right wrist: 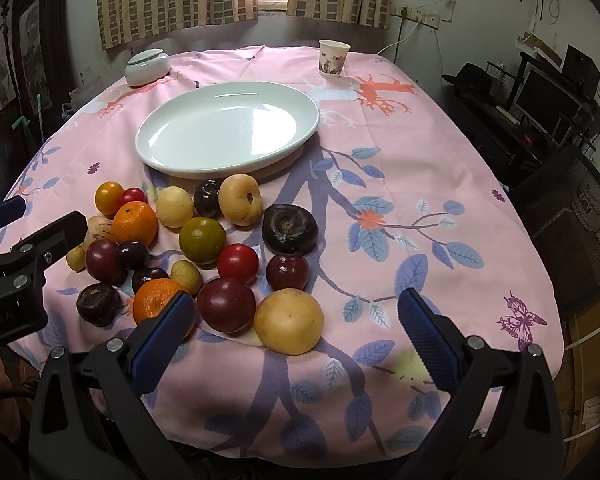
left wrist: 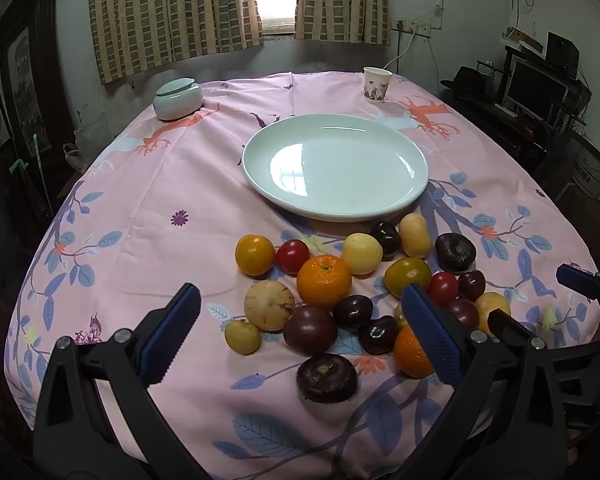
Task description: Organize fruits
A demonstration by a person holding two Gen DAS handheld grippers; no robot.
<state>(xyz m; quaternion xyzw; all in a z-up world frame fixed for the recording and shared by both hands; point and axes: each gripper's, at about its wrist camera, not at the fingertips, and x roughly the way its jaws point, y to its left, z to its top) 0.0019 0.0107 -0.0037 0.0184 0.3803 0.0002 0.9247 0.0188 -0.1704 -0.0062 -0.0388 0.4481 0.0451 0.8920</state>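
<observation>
Left gripper (left wrist: 300, 336): jaws spread wide and holding nothing, poised low at the near edge of the table, the fruit pile framed between its blue pads, apparently lined up for a first pick.
Right gripper (right wrist: 296, 332): likewise wide apart and empty, hovering at the near edge just right of its partner, with a large yellow fruit (right wrist: 289, 321) and a dark red plum (right wrist: 226, 306) directly ahead.
Fruit pile (left wrist: 360, 292): tangerines, red cherry tomatoes, dark plums, pale yellow fruits and flat dark-purple ones lie loose on the cloth, many touching, all on the near side of the plate.
Tangerine (left wrist: 324, 280): sits at the pile's middle, hemmed in by neighbours, so an outer fruit looks the easier start.
Plate (left wrist: 414, 152): a white oval dish, bare, just beyond the pile; by its position the likely destination, with sorting not yet begun.
Tablecloth (left wrist: 180, 184): pink, printed with leaves and branches; round fruit may roll on its folds.
Far edge: a lidded ceramic jar (left wrist: 178, 98) at far left and a paper cup (left wrist: 377, 84) at far right, well apart from the work.
</observation>
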